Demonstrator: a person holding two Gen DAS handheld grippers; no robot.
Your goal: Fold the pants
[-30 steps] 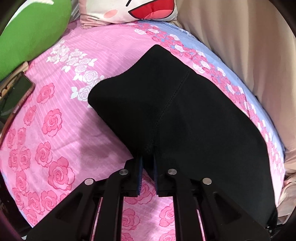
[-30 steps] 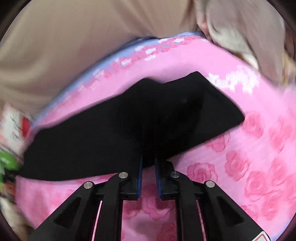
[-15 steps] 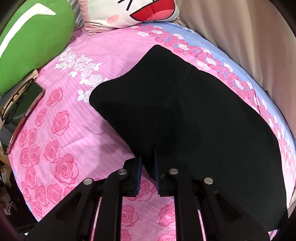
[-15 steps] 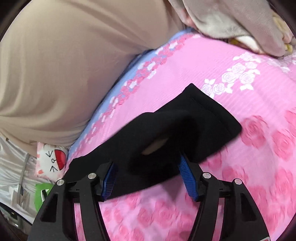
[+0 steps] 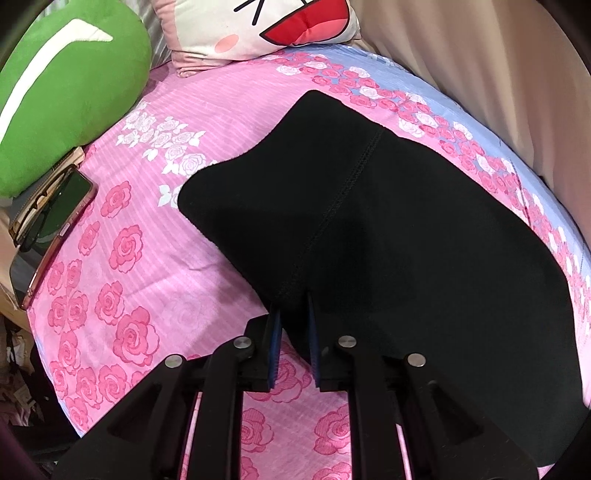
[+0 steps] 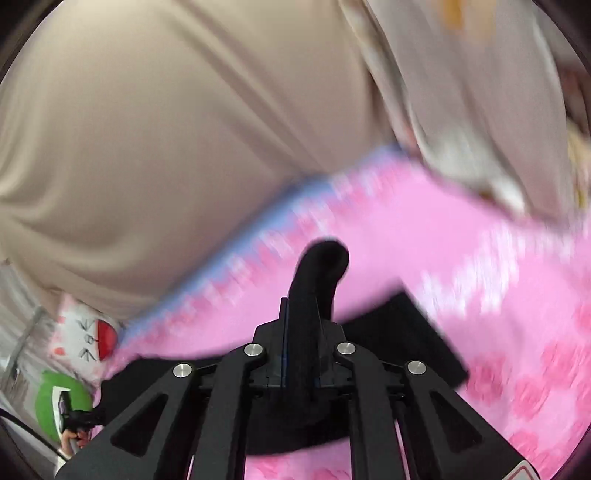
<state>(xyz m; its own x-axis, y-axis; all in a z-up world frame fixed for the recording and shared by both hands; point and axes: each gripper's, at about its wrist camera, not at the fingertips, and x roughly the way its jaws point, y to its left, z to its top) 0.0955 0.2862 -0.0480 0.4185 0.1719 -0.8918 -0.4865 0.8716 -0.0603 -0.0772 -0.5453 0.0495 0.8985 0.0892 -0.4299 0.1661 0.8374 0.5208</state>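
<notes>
Black pants [image 5: 388,229] lie spread on a pink rose-print bed sheet [image 5: 155,258]. My left gripper [image 5: 293,317] is shut on the near edge of the pants by the stitched seam. In the right wrist view my right gripper [image 6: 301,317] is shut on a bunched fold of the pants [image 6: 317,273], lifted off the sheet [image 6: 424,251]. The fold sticks up past the fingertips. More black cloth [image 6: 413,332] trails below on the right. This view is motion-blurred.
A green plush cushion [image 5: 62,92] and a white cartoon-face pillow [image 5: 266,26] sit at the head of the bed. A phone [image 5: 55,236] lies at the left edge. A beige curtain [image 5: 498,74] hangs along the far side.
My right gripper was shut, opened around the cloth, and has shut again on a bunched fold and lifted it. My left gripper has kept its hold and barely moved.
</notes>
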